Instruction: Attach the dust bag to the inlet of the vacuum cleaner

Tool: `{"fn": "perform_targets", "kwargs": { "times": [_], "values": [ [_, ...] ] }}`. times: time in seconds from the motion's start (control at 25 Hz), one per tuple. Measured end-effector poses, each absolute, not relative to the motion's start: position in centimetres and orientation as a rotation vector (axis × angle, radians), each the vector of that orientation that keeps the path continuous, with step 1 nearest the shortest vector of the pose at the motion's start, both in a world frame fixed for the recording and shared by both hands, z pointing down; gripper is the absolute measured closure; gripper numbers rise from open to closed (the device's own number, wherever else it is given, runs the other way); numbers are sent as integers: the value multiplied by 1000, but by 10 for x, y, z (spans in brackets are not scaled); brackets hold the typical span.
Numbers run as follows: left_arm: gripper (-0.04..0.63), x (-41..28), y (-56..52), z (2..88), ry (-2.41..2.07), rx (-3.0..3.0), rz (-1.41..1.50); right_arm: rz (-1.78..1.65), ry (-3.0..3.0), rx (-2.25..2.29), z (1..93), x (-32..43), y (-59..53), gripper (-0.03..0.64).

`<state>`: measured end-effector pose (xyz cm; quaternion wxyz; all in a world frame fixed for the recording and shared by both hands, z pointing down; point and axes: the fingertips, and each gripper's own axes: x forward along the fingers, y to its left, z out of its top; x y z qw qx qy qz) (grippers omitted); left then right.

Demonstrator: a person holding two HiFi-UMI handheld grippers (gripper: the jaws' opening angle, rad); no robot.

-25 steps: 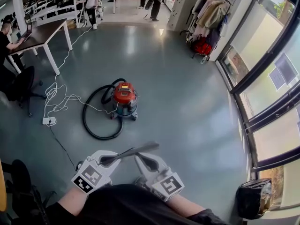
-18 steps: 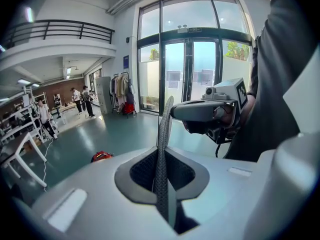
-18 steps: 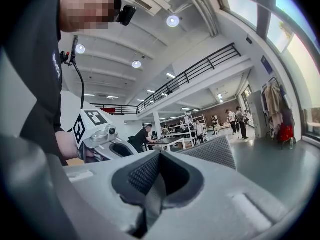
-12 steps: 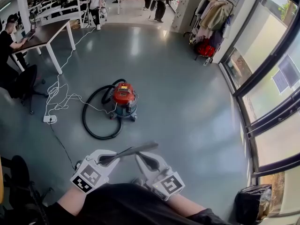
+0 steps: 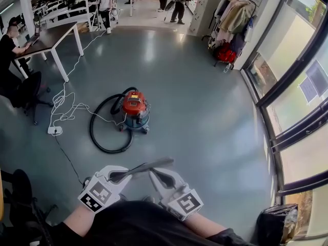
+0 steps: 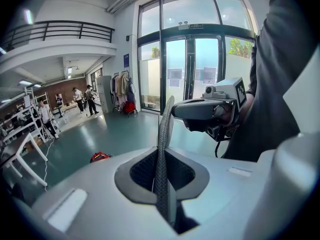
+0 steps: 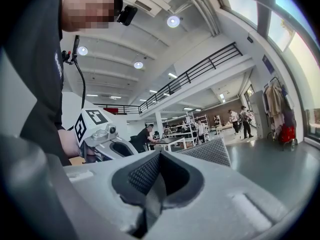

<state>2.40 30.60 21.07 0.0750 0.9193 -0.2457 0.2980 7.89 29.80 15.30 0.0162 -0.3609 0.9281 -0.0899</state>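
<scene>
Though well ahead, vacuum cleaner [image 5: 134,106] beside hose [image 5: 92,132].

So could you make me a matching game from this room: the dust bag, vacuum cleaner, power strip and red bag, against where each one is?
Things:
1. dust bag
2. vacuum cleaner
3. power strip
4. red bag

Places:
A. on the floor, left of the black hose
B. below the coat rack
C. clamped in the left gripper
D. mid-floor, its hose looped beside it

Pairs: 1-C, 2-D, 3-A, 4-B
</scene>
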Motion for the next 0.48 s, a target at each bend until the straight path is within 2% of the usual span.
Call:
{"fn": "perform_targets", "kwargs": {
  "times": [0.48],
  "values": [
    [554, 12, 233, 219, -619, 2796, 860, -268, 2901, -1232, 160, 64, 234, 624]
  ]
}}
